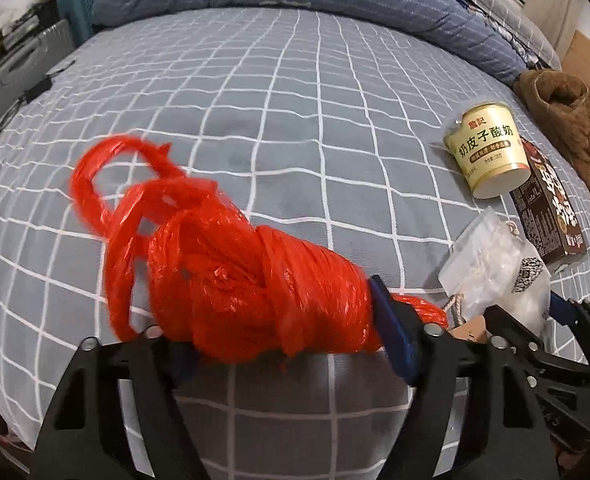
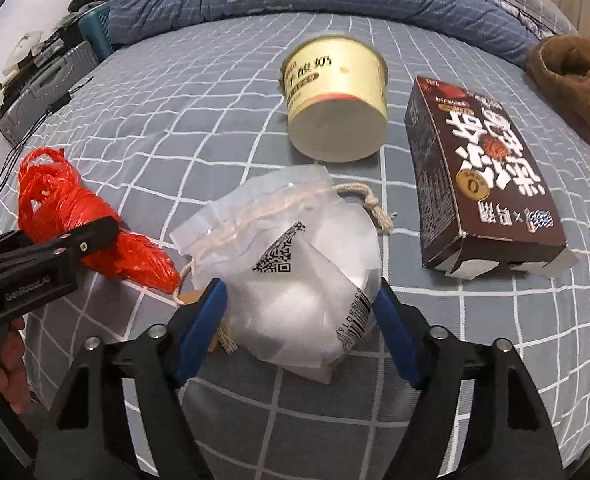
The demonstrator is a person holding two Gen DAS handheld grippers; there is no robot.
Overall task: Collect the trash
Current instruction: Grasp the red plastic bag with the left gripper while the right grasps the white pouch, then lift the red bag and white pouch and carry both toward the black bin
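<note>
My left gripper [image 1: 291, 344] tilts steeply down, clamped on the red plastic bag [image 1: 231, 280]; my right gripper [image 2: 299, 316] likewise pinches the white drawstring pouch [image 2: 295, 264] on the checked bedsheet [image 2: 215, 100].

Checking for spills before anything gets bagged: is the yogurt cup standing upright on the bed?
No: the yogurt cup lies tipped on its side on the checked bedsheet, its round base facing the camera.
</note>
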